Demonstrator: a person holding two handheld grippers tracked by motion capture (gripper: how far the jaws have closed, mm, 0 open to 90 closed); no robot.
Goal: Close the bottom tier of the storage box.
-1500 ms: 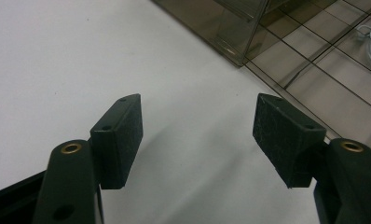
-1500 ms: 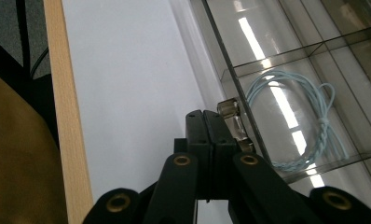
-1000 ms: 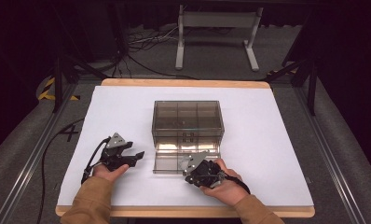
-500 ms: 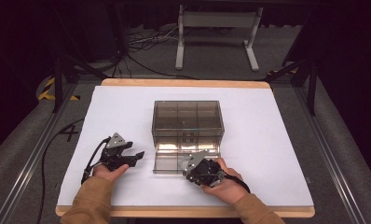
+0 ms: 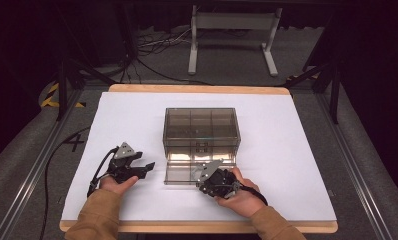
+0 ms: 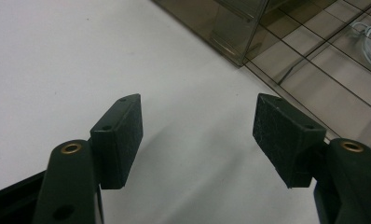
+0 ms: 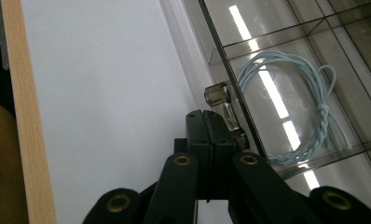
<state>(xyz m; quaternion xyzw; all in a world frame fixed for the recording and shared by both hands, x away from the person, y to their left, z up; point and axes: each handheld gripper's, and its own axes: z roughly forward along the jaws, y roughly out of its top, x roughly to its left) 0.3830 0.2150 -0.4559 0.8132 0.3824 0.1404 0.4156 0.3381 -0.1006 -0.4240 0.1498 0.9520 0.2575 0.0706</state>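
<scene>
A smoky clear drawer box (image 5: pixel 201 127) stands mid-table with its bottom drawer (image 5: pixel 179 175) pulled out toward me. In one drawer compartment lies a coiled light-blue cord (image 7: pixel 291 107). My right gripper (image 7: pixel 204 116) is at the drawer's front, jaws pressed together with nothing visible between them. The drawer's clear handle (image 7: pixel 220 100) sits just beside its tips, touching the right one. In the high view the right gripper (image 5: pixel 201 178) rests at the drawer's front right. My left gripper (image 5: pixel 146 169) is left of the drawer, open (image 6: pixel 197 126) over bare white table.
The white table sheet (image 5: pixel 297 150) has a wooden edge (image 7: pixel 27 140) close behind my right gripper. A metal stand (image 5: pixel 232 30) and floor cables lie beyond the far edge. Rails run along both sides of the table.
</scene>
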